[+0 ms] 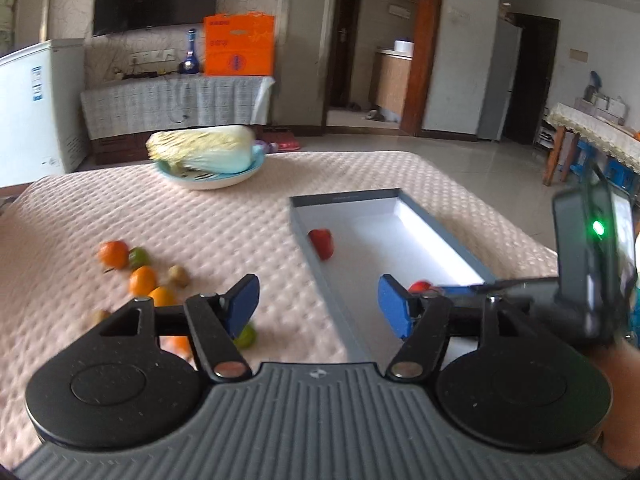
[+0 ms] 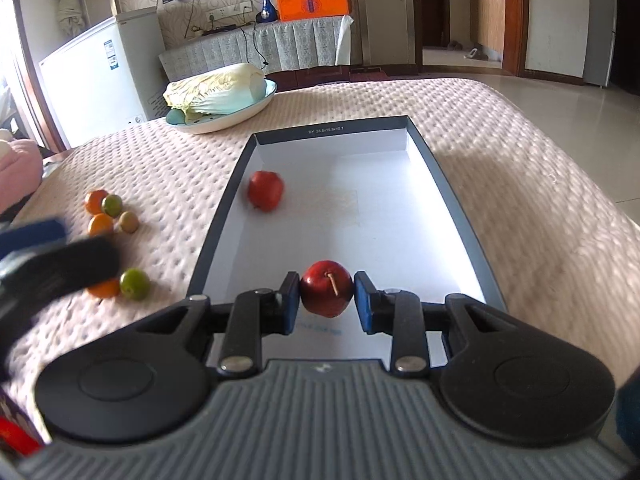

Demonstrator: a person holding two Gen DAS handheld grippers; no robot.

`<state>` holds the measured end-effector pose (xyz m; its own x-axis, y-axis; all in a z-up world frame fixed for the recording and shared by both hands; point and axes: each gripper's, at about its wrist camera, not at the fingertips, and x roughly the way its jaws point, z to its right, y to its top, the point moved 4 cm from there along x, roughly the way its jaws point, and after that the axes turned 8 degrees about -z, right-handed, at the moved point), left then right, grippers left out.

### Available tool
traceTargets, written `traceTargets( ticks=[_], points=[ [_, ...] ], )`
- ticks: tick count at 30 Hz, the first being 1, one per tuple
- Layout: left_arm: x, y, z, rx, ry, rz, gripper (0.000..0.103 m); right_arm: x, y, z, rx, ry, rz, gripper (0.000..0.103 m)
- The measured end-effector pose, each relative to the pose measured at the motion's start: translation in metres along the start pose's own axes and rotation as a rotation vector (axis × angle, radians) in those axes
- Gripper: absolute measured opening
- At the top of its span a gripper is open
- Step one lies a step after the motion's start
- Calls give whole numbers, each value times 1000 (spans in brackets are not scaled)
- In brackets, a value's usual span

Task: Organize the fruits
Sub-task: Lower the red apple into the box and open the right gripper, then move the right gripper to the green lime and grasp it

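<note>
The red apple (image 2: 327,289) sits pinched between the two blue pads of my right gripper (image 2: 327,298), stem turned toward me, held over the near end of the gray box (image 2: 452,196). Beyond my right fingers, farther into the box and off to the left by its wall, a second red apple (image 2: 265,191) lies on the white floor.

My left gripper (image 1: 318,308) has its fingers spread wide with nothing between them; through the gap I see only the pink quilted cover (image 1: 240,220) and the near left wall of the box. Past my right-side pad the held apple peeks out as a small red patch, with the other gripper's body beside it.

Left of my left fingers the loose fruit is scattered on the cover: oranges (image 1: 143,280) in a loose cluster, a green fruit (image 1: 138,257) touching the farthest orange, a small brownish fruit (image 1: 178,275) just beside the cluster, and another green fruit (image 1: 245,336) partly hidden behind my left-side pad. All of these lie outside the box.

Far ahead of both grippers, a cabbage (image 2: 218,87) lies on a pale plate (image 2: 224,120) near the far left part of the cover, well apart from the box and the fruit.
</note>
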<state>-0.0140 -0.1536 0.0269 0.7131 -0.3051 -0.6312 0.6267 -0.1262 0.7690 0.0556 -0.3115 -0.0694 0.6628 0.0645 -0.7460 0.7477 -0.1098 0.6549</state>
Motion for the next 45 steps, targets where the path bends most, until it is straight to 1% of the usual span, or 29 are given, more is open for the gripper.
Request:
traceTargets(
  ticks=[4,6,8,9,10,13,18,22,36,40,45],
  points=[
    [-1,-10,-27,-78,30,-31,75,12,4,0,37,-20,-21,34],
    [1,-10,-39,-86,62,-34,75,12,5,-1,60,-13,-20,34],
    [4,-11,-51,-99,92,-41,75,8,6,-7,55,-18,0,44],
    [4,-11,-57,-113,98,-43,75,6,7,-10,42,-32,13,52],
    [3,-10,-63,-130,103,-41,75,5,7,-13,28,-49,26,52],
    [3,-9,-77,-149,119,-39,75,-1,9,-15,17,-63,54,52],
    [1,-10,-94,-169,151,-34,75,-24,13,-17,57,-37,146,52],
    [0,-12,-106,-181,172,-36,75,-36,12,-29,49,2,198,52],
    [-7,-16,-141,-225,215,-22,75,-34,2,-105,-136,105,203,53],
    [-9,-19,-153,-239,232,-18,75,-31,-2,-125,-181,147,200,53],
    [-12,-24,-176,-260,274,-20,75,-21,-6,-144,-203,195,153,53]
  ],
)
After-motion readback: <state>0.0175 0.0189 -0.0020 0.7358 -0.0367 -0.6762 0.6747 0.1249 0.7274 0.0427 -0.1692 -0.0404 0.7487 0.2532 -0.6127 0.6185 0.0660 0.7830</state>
